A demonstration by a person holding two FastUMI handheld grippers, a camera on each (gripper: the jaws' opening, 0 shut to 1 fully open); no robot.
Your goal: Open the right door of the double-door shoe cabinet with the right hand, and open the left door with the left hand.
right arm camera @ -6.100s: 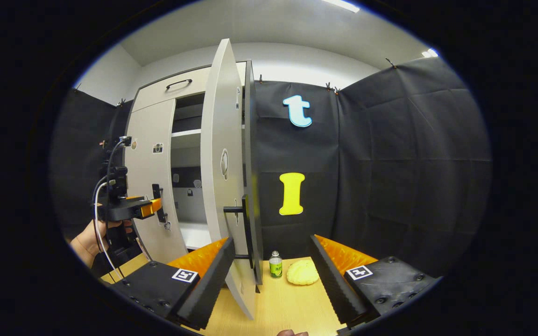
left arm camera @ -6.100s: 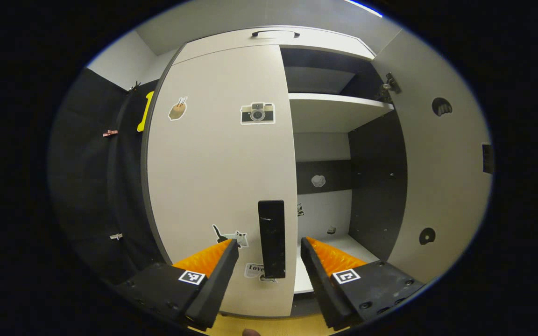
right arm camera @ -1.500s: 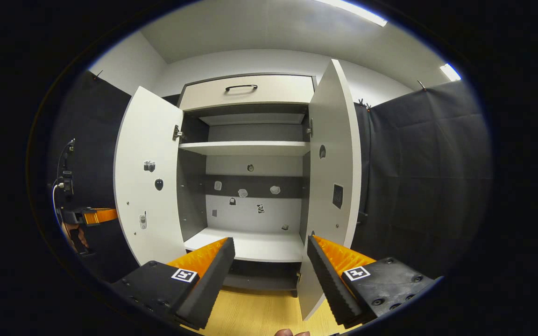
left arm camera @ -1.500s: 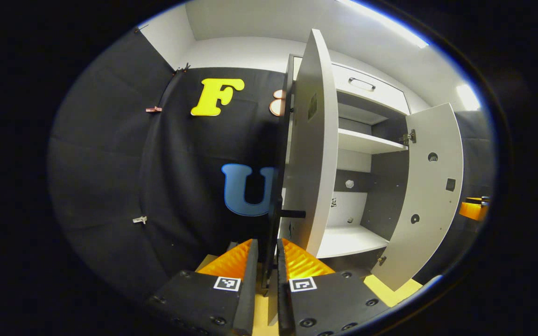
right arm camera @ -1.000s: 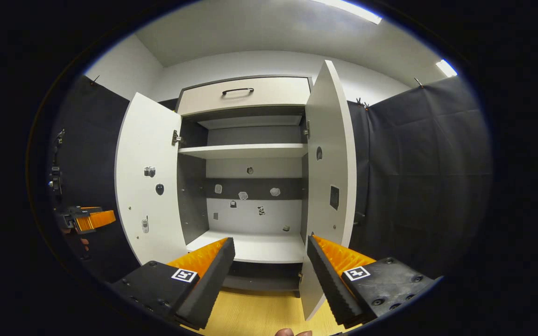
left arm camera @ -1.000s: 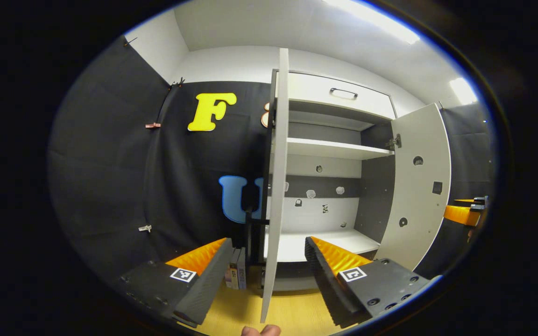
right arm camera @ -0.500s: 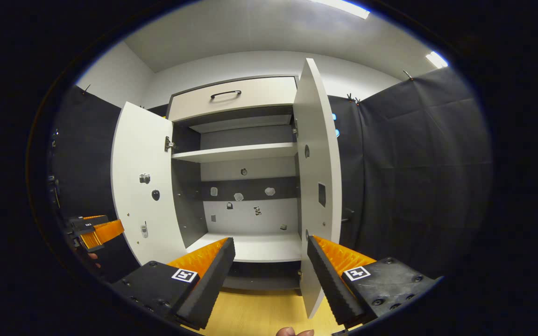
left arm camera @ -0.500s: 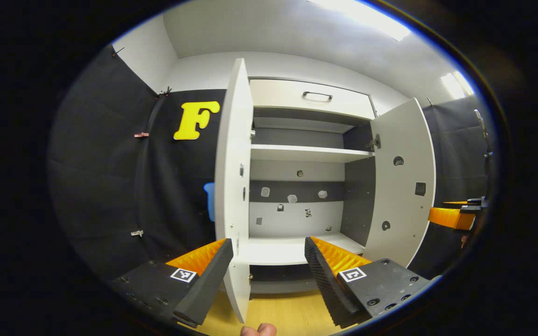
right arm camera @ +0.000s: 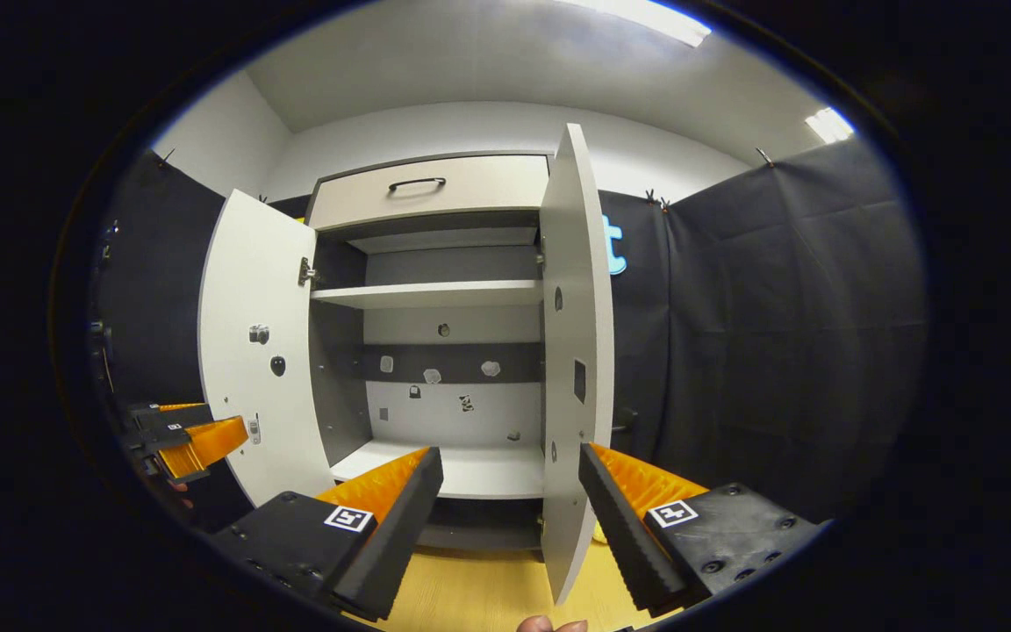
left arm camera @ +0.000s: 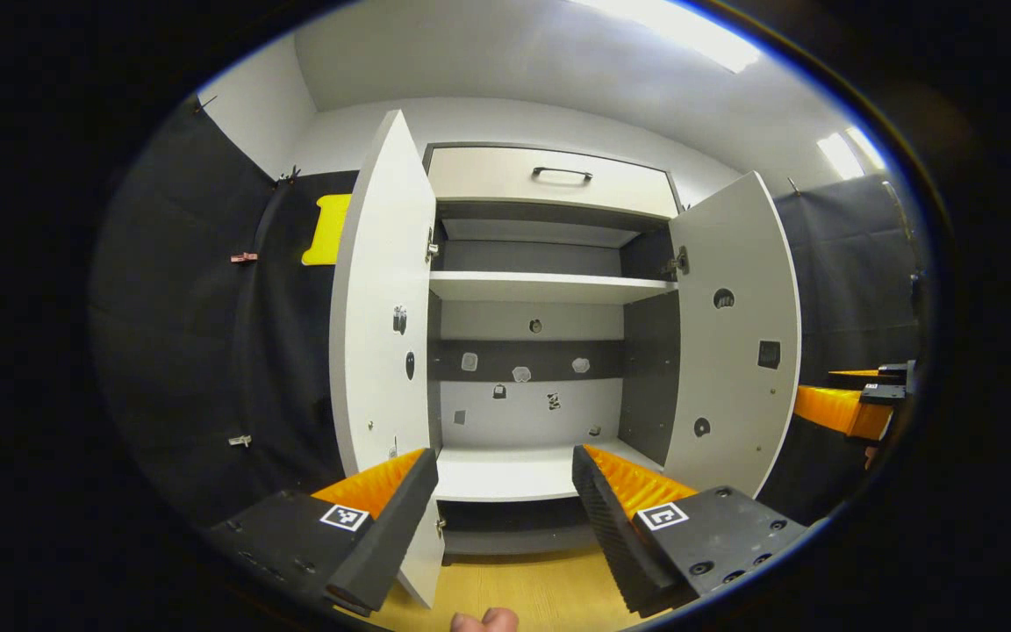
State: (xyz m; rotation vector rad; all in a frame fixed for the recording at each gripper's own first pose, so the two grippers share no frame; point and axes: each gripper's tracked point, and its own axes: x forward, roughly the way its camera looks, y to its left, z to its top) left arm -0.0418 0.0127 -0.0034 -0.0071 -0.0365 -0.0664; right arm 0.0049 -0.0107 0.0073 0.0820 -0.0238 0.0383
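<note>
Released now, two doors (left arm camera: 383,290) stand open; both tools (left arm camera: 504,491) (right arm camera: 510,491) gape wide, empty.

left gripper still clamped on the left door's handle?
No. In the left gripper view the left gripper is open and holds nothing, and the left door stands swung open beyond its fingers.

Bright overhead light, sharp pictures, heavy fisheye bend.

Ceiling strip lights (left arm camera: 690,39) glare white near the top of both views (the one in the left gripper view is blown out), and they wash the pale shoe cabinet (left arm camera: 549,175) evenly. Under its shelf (left arm camera: 549,287) the recess goes grey and dim, and the booth's black cloth swallows the light at the sides. Straight door edges bow outward toward the rim. Focus holds throughout, with no motion blur.
</note>
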